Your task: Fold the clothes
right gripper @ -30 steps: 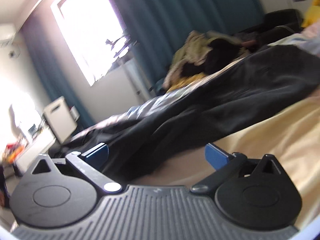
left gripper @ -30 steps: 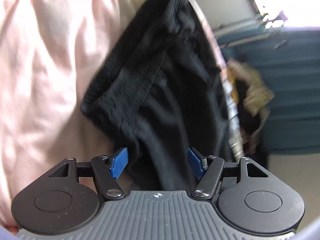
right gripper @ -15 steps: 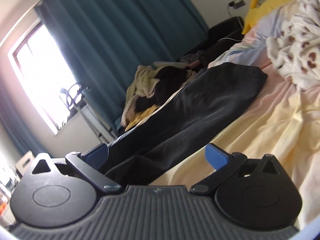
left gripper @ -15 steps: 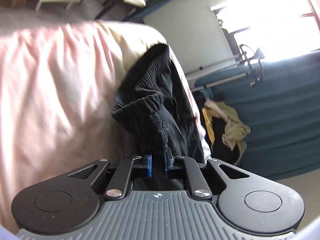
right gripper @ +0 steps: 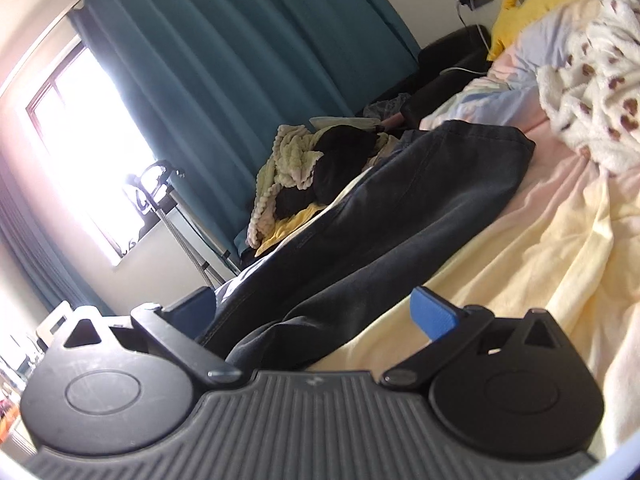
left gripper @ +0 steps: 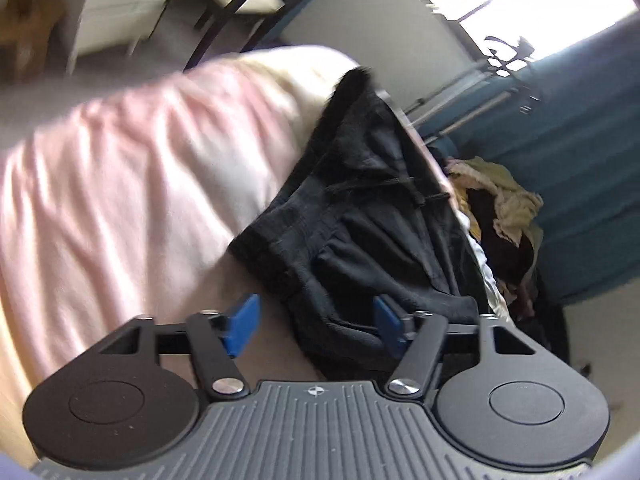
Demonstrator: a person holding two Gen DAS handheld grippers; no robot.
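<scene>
Both my grippers, left (left gripper: 316, 322) and right (right gripper: 320, 310), have fingers spread wide, black pants (left gripper: 372, 216) mid-frame on the bed (left gripper: 120, 184).

We are in a bedroom at home. We see a bed with a soft pink and yellow sheet (right gripper: 560, 240), long teal curtains (right gripper: 240, 60) by a bright window (right gripper: 88, 140), and a messy pile of clothes (right gripper: 316, 168).
</scene>
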